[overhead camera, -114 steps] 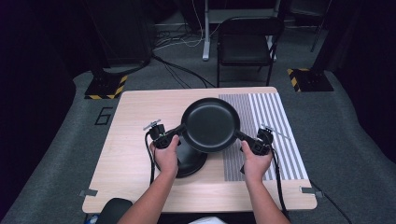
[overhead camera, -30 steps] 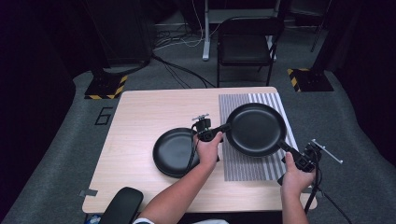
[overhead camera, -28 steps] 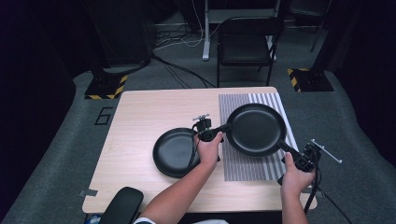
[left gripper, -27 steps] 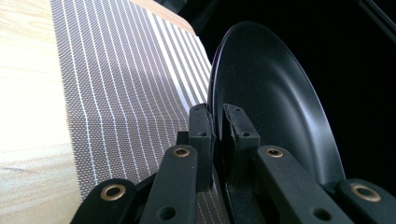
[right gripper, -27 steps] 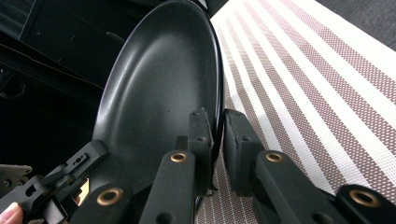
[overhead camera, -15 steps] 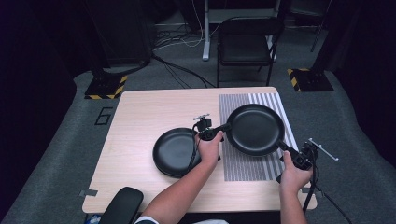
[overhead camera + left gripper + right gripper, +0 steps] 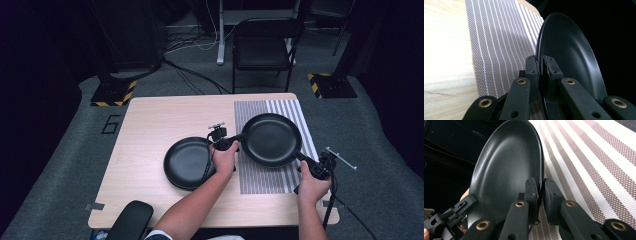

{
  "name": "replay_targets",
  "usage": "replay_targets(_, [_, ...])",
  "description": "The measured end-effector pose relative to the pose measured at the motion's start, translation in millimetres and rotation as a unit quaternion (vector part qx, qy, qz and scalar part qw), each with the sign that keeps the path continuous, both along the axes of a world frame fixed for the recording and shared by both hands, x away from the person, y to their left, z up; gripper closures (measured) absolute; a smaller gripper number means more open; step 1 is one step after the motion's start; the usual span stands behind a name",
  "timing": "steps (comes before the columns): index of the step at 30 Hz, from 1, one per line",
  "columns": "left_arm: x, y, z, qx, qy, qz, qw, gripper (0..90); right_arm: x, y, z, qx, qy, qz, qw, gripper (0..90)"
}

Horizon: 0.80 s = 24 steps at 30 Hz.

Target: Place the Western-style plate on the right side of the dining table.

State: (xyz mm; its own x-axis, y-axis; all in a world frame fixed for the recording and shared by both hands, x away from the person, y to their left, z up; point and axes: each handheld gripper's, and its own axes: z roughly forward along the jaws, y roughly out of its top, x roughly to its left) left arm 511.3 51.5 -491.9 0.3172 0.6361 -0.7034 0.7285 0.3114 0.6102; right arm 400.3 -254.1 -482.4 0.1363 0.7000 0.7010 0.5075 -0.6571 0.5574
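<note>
In the high view, a black plate was held over the striped mat on the right part of the wooden surface. Its left rim was pinched by the left gripper and its near right rim by the right gripper, each carried in a hand. A second black plate lay flat on the bare wood just left of the mat, close beside the left hand. Both plates were seen to be empty. A figure that looked like a "6" was marked on the floor left of the surface, though it was small and could not be read with certainty. A dark chair stood beyond the far edge.

In the left gripper view, the jaws of the left gripper were pressed together on the thin rim of the plate, whose underside was turned toward the camera. The mat and the pale wood were seen behind it.

In the right gripper view, the right gripper was likewise clamped on the rim of the plate, whose empty hollow was shown. The mat lay beneath, and the left gripper was visible at the far rim. No brand or label was legible on either plate.
</note>
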Motion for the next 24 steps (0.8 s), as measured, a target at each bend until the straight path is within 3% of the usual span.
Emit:
replay_targets(8, [9.9, -6.5, -14.3, 0.007, 0.021, 0.010, 0.9997, 82.6, 12.3, -3.6, -9.0, 0.000, 0.013, -0.002, 0.9999, 82.0])
replay_targets(24, [16.5, -16.4, -24.0, 0.027, 0.039, 0.025, 0.9986, 82.1, 25.5, -9.2, -23.5, -0.003, 0.037, -0.004, 0.9993, 82.3])
